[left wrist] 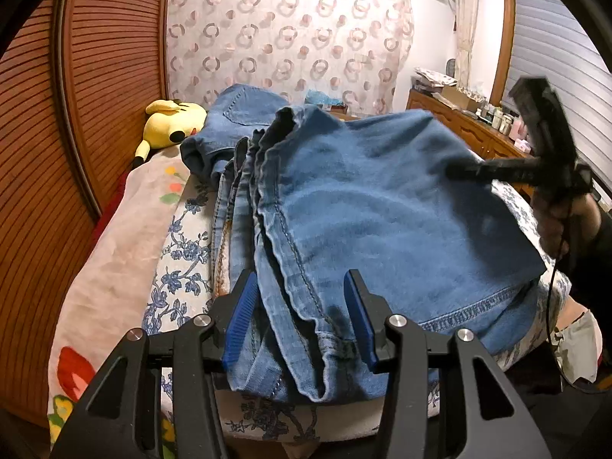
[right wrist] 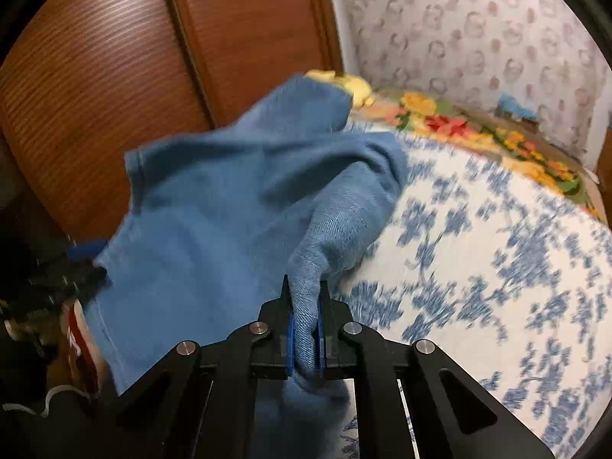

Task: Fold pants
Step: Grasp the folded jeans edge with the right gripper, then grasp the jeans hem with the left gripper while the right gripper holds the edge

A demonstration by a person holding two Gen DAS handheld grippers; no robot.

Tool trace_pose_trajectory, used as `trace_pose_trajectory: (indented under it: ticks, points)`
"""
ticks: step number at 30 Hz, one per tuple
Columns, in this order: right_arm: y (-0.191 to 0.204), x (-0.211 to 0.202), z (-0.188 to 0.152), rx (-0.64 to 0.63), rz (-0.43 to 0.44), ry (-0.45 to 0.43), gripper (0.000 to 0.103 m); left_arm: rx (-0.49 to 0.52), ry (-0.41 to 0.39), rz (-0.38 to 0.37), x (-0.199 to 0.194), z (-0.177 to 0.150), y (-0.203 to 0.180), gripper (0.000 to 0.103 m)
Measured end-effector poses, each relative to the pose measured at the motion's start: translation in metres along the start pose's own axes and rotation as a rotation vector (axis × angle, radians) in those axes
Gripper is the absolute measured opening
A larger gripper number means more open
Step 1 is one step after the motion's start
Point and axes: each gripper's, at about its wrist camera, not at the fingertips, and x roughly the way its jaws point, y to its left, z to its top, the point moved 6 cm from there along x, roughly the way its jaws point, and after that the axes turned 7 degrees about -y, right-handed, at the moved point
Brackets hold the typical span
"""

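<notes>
Blue denim pants [left wrist: 363, 199] lie folded in layers on the bed, waist end far back by the plush. My left gripper [left wrist: 300, 279] straddles the bunched seam edge at the near end, its blue pads [left wrist: 241, 313] pressed against the pleated layers. In the right wrist view my right gripper [right wrist: 305, 287] is shut on a pinched ridge of the pants [right wrist: 214, 210], which rises from the jaws in a taut peak. That right gripper [left wrist: 455, 170] shows blurred at the pants' right edge, a hand behind it. The left gripper's blue pad [right wrist: 86, 248] peeks out at the cloth's left side.
The bed has a white cover with blue flowers [right wrist: 497, 248] and a flowered blanket [right wrist: 459, 122] along the far side. A yellow plush toy [left wrist: 172, 118] lies near the louvred wooden door [left wrist: 57, 153]. A cluttered wooden dresser [left wrist: 459, 122] stands at the right.
</notes>
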Motion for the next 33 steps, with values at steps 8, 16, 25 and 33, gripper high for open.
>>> trace_pose_trajectory:
  ticks: [8,16,25,33]
  points:
    - [0.006,-0.034,0.023,-0.053,-0.027,-0.092,0.007,0.008,-0.022,-0.011,0.000,0.012,-0.008,0.048]
    - [-0.057,-0.073,0.018,0.015,-0.166,-0.096,0.007,0.049,-0.037,-0.046,0.008,0.027,-0.028,0.048]
    - [-0.196,-0.114,-0.046,0.192,-0.414,-0.023,0.007,0.092,-0.056,-0.126,0.027,0.054,-0.070,0.048]
    - [-0.228,-0.116,-0.078,0.222,-0.403,-0.013,0.008,0.095,-0.066,-0.229,0.045,0.076,-0.114,0.069]
